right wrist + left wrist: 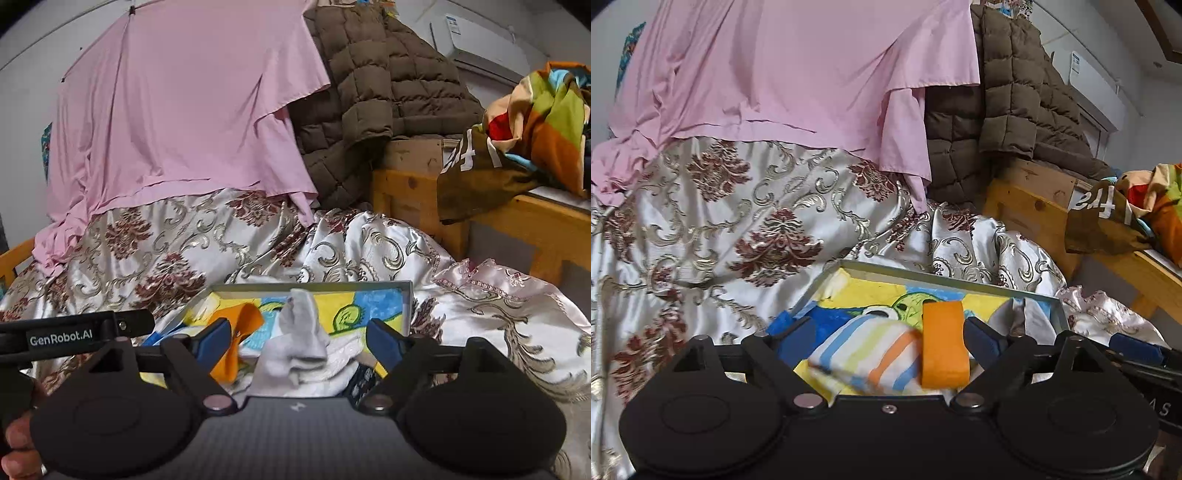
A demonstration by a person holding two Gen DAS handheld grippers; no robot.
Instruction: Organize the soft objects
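A shallow grey box (945, 276) with a yellow, blue and green cartoon lining lies on the floral bedspread; it also shows in the right wrist view (406, 295). My left gripper (890, 338) is open over the box, with a striped sock (864, 354) and an orange cloth loop (943, 343) lying between its blue fingers (982, 338). My right gripper (299, 339) is open over the box, with a grey sock (301, 332) on white cloth (332, 369) between its fingers (384, 341). The orange cloth (240, 332) lies by its left finger.
A silver and maroon floral bedspread (720, 229) covers the bed. A pink sheet (775, 74) and a brown quilted jacket (1008, 92) hang behind. A wooden bench (517, 218) with colourful fabric (535, 122) stands at the right. The left gripper's body (62, 336) crosses the right view's left side.
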